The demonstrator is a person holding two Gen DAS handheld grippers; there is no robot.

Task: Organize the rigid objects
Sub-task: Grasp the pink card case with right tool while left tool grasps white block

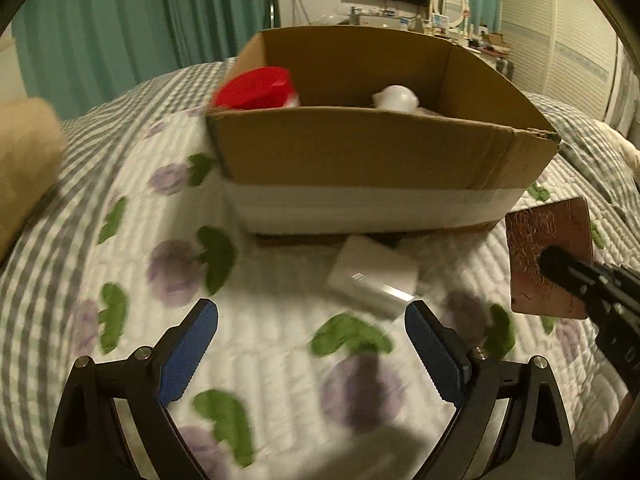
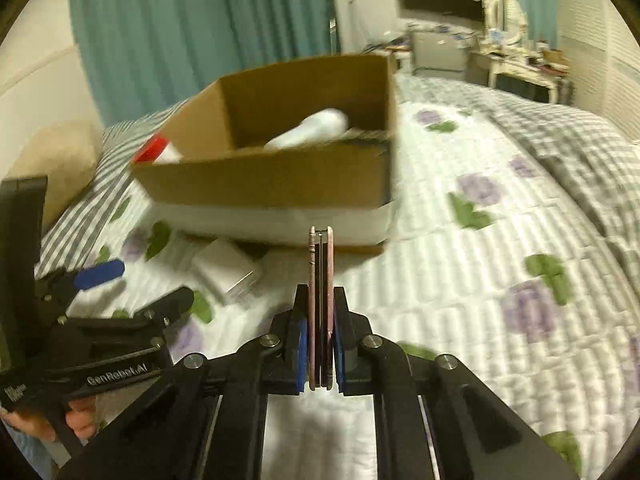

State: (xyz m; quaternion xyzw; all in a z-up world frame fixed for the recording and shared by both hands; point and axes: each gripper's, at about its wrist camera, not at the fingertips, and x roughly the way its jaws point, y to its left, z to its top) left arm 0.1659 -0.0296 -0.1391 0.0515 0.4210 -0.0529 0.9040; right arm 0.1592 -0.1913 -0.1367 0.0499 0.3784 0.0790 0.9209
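Observation:
An open cardboard box [image 1: 360,148] sits on the bed and holds a red-lidded container [image 1: 256,88] and a white bottle [image 1: 396,98]. A white charger block [image 1: 372,276] lies on the quilt just in front of the box. My left gripper [image 1: 312,344] is open and empty, a little short of the charger. My right gripper [image 2: 320,344] is shut on a thin pink square compact [image 2: 320,292], held edge-on above the quilt in front of the box [image 2: 272,176]. In the left wrist view the compact [image 1: 548,256] shows at the right.
The floral quilt [image 1: 240,340] covers the bed. A tan cushion [image 1: 24,168] lies at the left. Teal curtains, a wall TV and a cluttered dresser [image 2: 520,60] stand beyond the bed. The left gripper [image 2: 132,284] shows at the lower left of the right wrist view.

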